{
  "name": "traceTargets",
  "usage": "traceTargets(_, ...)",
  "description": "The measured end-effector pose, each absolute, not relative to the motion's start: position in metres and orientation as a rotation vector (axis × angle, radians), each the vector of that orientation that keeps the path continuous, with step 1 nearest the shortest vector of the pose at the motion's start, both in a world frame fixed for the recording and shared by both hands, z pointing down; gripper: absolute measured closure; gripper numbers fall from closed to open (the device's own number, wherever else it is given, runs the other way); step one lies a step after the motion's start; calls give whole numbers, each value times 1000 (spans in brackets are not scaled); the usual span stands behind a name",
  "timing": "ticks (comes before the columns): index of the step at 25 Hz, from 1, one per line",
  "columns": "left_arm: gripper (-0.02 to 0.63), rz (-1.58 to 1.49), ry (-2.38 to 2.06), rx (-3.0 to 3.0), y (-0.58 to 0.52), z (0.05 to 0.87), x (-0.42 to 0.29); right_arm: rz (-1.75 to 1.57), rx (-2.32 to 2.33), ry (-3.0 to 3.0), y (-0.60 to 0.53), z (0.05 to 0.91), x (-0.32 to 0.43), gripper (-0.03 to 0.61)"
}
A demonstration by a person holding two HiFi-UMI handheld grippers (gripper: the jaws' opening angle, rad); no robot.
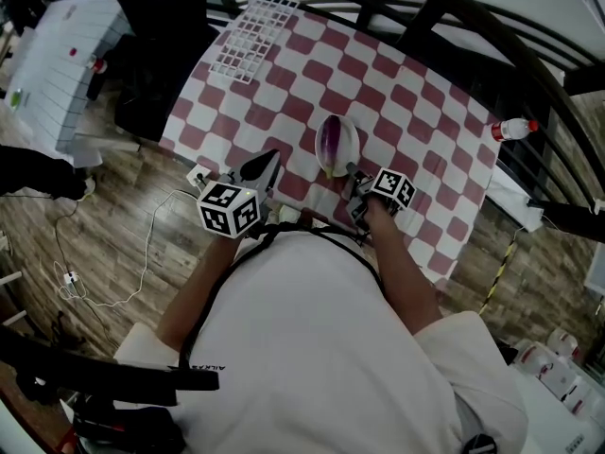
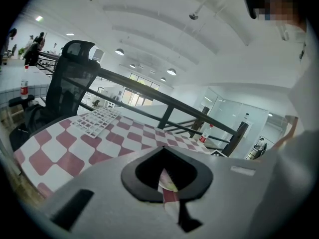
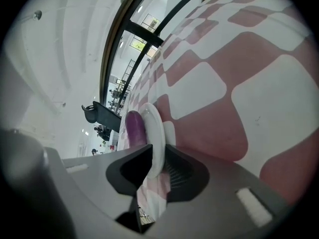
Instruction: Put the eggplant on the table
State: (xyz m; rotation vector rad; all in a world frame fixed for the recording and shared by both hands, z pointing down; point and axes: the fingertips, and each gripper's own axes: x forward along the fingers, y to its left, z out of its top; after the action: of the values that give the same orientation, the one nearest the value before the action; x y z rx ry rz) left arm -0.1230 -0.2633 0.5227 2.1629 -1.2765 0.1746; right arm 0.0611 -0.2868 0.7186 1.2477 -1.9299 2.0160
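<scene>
- My right gripper (image 1: 353, 172) sits just right of centre in the head view, and its jaws are clamped on the near rim of the white plate (image 1: 349, 136).
- In the right gripper view the rim of the plate (image 3: 156, 133) stands edge-on between the two jaws of that gripper (image 3: 158, 159), with a jaw on each side of it.
- The eggplant (image 1: 330, 140) lies on the plate, purple and glossy. In the right gripper view the eggplant (image 3: 133, 128) shows just left of the plate's edge.
- I cannot tell whether the plate rests on the checkered tablecloth (image 1: 406, 102) or is raised off it.
- My left gripper (image 1: 261, 166) is left of the plate over the near table edge, apart from the plate.
- In the left gripper view the jaws of that gripper (image 2: 163, 150) are pressed together at the tips with nothing between them.
- A white grid rack (image 1: 251, 34) lies at the upper left of the cloth, well apart from the plate.
- A bottle with a red cap (image 1: 513, 129) lies beyond the table's right edge.
</scene>
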Motion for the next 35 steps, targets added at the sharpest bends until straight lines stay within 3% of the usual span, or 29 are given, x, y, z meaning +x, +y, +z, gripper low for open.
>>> traceTargets(35, 614, 239, -1050, 2308, -270, 521, -63, 1856, 1389, -2130, -272, 672, 99, 572)
